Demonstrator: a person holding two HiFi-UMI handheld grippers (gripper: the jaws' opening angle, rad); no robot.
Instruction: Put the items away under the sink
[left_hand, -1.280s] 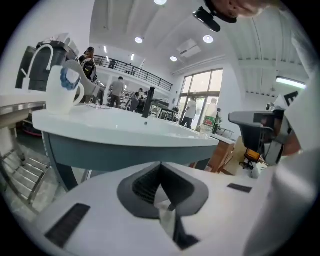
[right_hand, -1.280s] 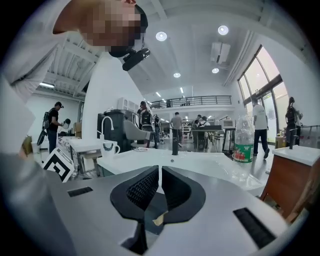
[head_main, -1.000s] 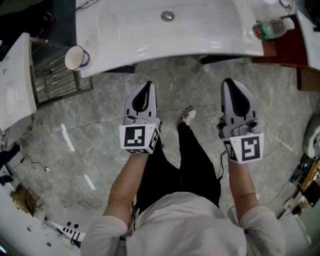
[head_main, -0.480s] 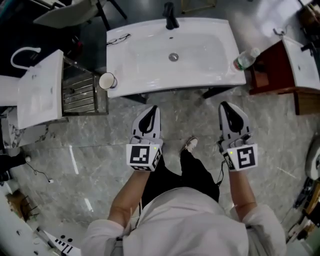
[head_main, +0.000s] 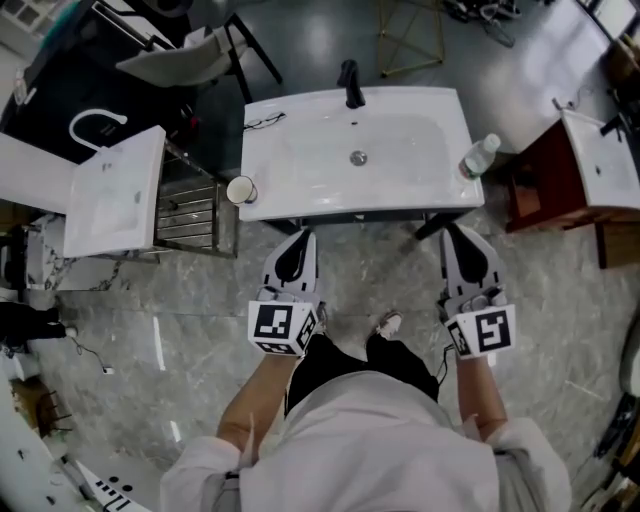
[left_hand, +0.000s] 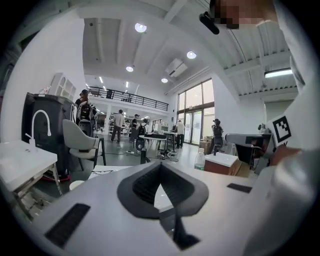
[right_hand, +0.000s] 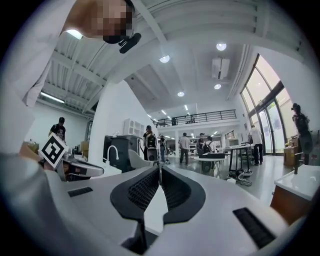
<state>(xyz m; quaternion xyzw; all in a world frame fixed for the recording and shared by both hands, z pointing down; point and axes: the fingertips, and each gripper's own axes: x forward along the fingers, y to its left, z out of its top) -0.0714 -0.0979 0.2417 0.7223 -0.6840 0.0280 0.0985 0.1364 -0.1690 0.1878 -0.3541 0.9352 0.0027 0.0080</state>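
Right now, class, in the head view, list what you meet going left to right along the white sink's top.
cup → black faucet → water bottle

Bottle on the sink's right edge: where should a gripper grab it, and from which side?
Likely around its middle, below the cap, coming level from the front with the nearer right gripper. The bottle stands upright at the edge of the sink, so its round sides are free. The shut jaws must open first.

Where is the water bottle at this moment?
In the head view, the water bottle stands on the right edge of the sink, near its front corner, ahead of the right gripper.
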